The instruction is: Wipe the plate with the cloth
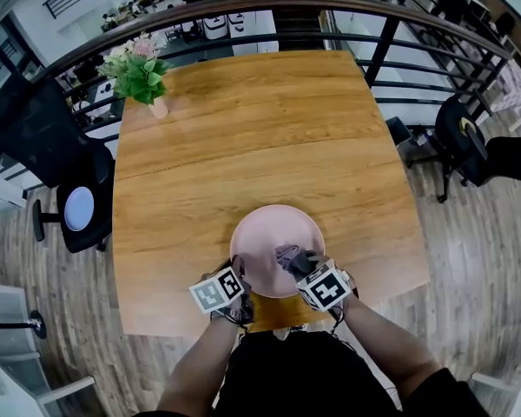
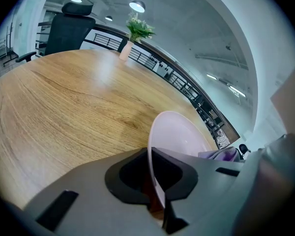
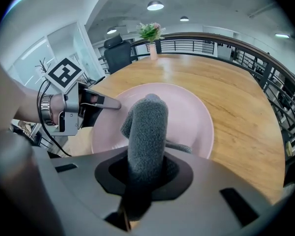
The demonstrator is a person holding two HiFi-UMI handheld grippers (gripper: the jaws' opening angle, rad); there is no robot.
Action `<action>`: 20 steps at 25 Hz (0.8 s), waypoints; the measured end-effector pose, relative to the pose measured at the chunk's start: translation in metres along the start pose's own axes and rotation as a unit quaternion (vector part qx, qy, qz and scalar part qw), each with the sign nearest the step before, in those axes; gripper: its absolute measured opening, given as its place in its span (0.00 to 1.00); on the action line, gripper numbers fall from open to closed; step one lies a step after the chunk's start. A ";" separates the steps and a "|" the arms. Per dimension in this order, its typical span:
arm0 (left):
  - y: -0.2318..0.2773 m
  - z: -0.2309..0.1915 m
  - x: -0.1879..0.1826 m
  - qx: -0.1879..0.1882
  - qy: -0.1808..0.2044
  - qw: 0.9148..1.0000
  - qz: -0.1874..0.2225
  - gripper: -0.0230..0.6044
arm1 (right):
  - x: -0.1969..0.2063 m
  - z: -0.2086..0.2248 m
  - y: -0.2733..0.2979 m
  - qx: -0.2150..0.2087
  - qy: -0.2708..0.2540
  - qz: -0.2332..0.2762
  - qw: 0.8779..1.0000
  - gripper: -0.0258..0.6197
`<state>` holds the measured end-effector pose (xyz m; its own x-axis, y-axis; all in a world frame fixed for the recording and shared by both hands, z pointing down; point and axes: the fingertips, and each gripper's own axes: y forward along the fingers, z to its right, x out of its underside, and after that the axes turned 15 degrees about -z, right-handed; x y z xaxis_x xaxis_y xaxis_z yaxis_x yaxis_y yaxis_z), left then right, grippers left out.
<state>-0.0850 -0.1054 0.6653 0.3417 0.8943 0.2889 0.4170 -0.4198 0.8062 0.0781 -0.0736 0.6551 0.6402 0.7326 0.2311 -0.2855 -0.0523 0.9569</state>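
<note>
While plate (image 1: 260, 233) hugs near edge, table (image 1: 243, 129) extends.

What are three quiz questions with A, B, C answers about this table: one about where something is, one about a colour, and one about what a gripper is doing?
1. Where on the table does the plant stand?
A. at the near edge
B. at the far left corner
C. in the middle

2. What colour is the plate?
A. pink
B. blue
C. white

3. What is the right gripper doing?
A. hanging open and empty
B. holding a spoon
C. squeezing the cloth

Answers:
1 B: the head view shows the plant at the table's far left corner.
2 A: the plate looks pink in all three views.
3 C: the right gripper view shows the grey cloth pinched between its jaws, over the plate.
</note>
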 end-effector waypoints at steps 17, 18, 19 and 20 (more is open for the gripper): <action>0.001 -0.001 -0.003 0.012 -0.013 1.000 -0.003 0.09 | -0.017 -0.083 0.023 -0.045 -0.065 -0.026 0.996 0.15; 0.000 -0.001 -0.003 0.014 -0.013 1.000 -0.004 0.09 | -0.020 -0.085 0.024 -0.050 -0.063 -0.025 0.996 0.15; 0.000 -0.001 -0.003 0.016 -0.014 1.000 -0.005 0.09 | -0.023 -0.085 0.025 -0.055 -0.058 -0.021 0.997 0.15; 0.000 -0.002 -0.003 0.018 -0.014 1.000 -0.006 0.09 | -0.027 -0.084 0.027 -0.056 -0.052 -0.014 0.997 0.15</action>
<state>-0.0872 -0.1076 0.6655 0.3593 0.8947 0.2655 0.4506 -0.4154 0.7902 -0.0068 -0.0380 0.6596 0.7183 0.6574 0.2278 -0.3413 0.0476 0.9388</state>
